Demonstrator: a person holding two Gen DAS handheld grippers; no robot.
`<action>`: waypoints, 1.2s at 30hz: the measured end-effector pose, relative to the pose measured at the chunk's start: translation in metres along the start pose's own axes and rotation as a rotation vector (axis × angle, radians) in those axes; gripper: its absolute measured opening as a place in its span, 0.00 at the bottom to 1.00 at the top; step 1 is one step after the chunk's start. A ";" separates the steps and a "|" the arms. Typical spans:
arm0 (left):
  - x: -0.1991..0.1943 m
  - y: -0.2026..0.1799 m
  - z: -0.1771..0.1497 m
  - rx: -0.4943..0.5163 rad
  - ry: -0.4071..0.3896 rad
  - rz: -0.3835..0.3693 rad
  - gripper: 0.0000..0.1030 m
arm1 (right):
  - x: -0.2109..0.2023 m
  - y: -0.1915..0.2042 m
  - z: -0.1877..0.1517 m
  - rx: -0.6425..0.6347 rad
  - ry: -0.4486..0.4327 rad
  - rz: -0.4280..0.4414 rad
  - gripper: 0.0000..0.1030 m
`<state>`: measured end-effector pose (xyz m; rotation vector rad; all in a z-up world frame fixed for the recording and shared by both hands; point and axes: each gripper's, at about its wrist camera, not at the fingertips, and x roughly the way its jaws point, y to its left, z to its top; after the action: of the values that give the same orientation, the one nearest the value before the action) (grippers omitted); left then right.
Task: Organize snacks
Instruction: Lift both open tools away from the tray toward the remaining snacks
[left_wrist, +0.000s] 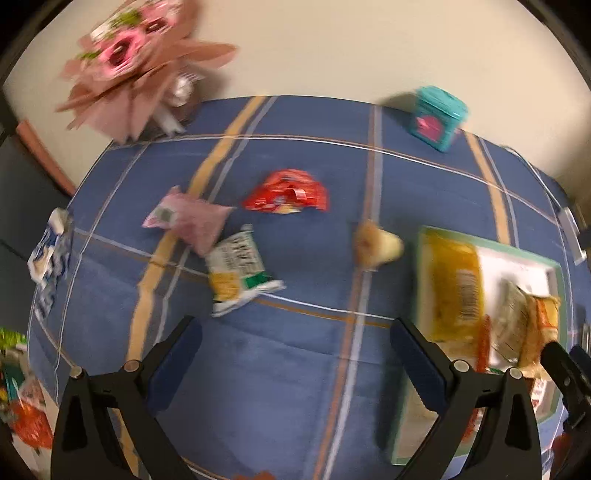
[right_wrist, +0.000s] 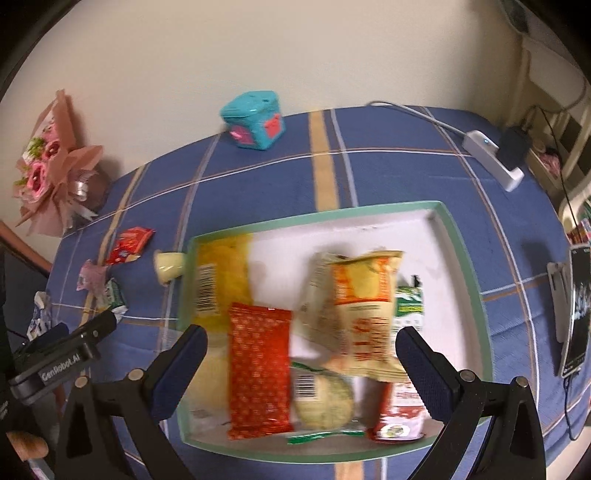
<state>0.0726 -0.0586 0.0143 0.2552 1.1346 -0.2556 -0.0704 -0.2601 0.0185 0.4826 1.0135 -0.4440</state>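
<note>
**Two open grippers over a snack tray and scattered packets**

We are holding the left gripper (left_wrist: 295, 343) above the blue plaid tablecloth (left_wrist: 277, 369), its jaws spread wide with nothing between them. Ahead of it, loose snacks are lying on the cloth: a pink packet (left_wrist: 188, 218), a red packet (left_wrist: 288, 192) beyond it, a white-and-green packet (left_wrist: 240, 273) touching the pink one, and a small pale cup-shaped snack (left_wrist: 376, 245) just beside the tray's left rim. A blue-and-white packet (left_wrist: 50, 258) is sitting at the cloth's left edge.

We are holding the right gripper (right_wrist: 301, 349) over the green-rimmed tray (right_wrist: 461, 251), its jaws likewise wide and gripping nothing. Inside the tray are lying a yellow packet (right_wrist: 221, 280) along the left wall, a red patterned packet (right_wrist: 258, 369), an orange-and-cream packet (right_wrist: 365, 295) overlapping others, and a round wafer pack (right_wrist: 325, 398) near the front.

A teal box (right_wrist: 255, 120) and a pink bouquet (right_wrist: 51, 162) are standing at the table's far edge, by the wall. A white power strip (right_wrist: 491, 155) is lying at the far right. Motion blur is softening the left view.
</note>
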 end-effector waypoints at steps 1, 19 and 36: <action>0.001 0.008 0.001 -0.016 0.001 0.005 0.99 | 0.001 0.006 0.000 -0.006 0.001 0.003 1.00; 0.021 0.109 0.001 -0.241 0.037 0.011 0.99 | 0.033 0.119 -0.018 -0.185 0.052 0.072 1.00; 0.060 0.118 0.008 -0.298 0.102 -0.023 0.99 | 0.068 0.147 -0.007 -0.172 0.064 0.104 1.00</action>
<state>0.1420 0.0461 -0.0294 -0.0084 1.2602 -0.0918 0.0381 -0.1460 -0.0189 0.3947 1.0726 -0.2468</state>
